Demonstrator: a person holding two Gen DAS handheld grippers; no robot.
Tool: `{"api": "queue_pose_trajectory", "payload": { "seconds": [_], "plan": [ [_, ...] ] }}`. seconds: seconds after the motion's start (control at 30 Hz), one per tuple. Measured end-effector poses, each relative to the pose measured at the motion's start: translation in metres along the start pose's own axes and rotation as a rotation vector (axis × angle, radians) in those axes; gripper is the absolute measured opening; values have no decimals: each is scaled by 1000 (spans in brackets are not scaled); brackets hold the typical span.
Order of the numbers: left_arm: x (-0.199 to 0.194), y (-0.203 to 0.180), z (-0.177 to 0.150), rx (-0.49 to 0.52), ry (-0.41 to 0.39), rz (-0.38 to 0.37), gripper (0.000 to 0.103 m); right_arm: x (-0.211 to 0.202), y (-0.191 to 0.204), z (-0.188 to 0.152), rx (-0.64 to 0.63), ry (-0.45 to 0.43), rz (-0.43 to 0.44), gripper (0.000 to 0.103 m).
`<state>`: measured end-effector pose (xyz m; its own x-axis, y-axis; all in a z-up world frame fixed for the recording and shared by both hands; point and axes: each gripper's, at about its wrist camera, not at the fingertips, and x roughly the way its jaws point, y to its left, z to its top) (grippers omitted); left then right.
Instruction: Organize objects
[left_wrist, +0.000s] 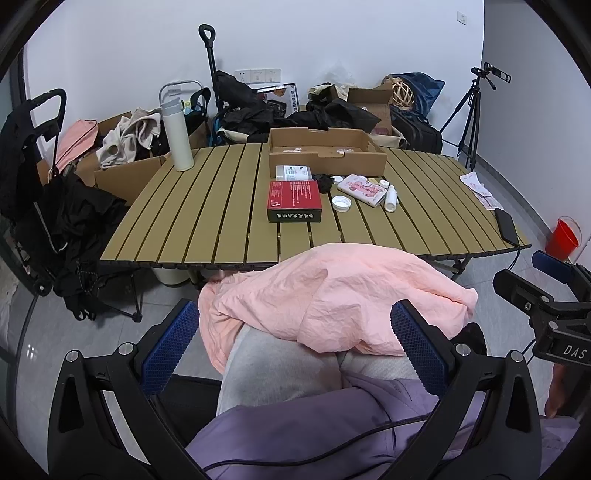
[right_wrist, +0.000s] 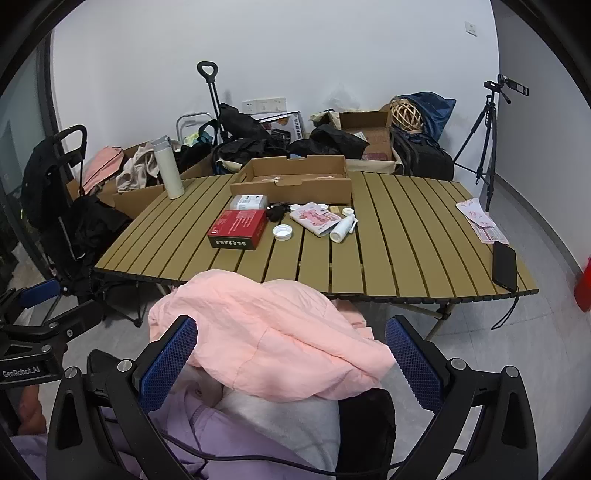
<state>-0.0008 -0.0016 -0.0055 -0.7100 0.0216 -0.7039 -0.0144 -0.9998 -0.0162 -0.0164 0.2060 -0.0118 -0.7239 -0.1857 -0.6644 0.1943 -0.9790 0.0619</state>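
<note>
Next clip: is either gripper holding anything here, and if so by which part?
Nothing is held. The left gripper and right gripper both stand wide open above the pink cloth on the person's lap, short of the table; their fingers grip nothing.

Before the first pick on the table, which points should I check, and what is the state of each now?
1. Left gripper open, nothing held: ok.
2. Right gripper open, nothing held: ok.
3. Cardboard box open on top, can take items: ok.
4. Red box lies free, nothing on it: ok.
5. Pink cloth on the lap lies below both grippers, may snag: not ok.
6. Small white bottle capped: cannot tell.
</note>
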Motion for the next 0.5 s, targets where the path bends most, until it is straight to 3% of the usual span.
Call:
{"api": "queue_pose_trajectory", "payload": {
  "seconds": [0.5],
  "plan": [
    [0, -1, 0, 3, -2, -5, 103, 3, 1, -2, 0, 7, -20, 103]
  ]
}}
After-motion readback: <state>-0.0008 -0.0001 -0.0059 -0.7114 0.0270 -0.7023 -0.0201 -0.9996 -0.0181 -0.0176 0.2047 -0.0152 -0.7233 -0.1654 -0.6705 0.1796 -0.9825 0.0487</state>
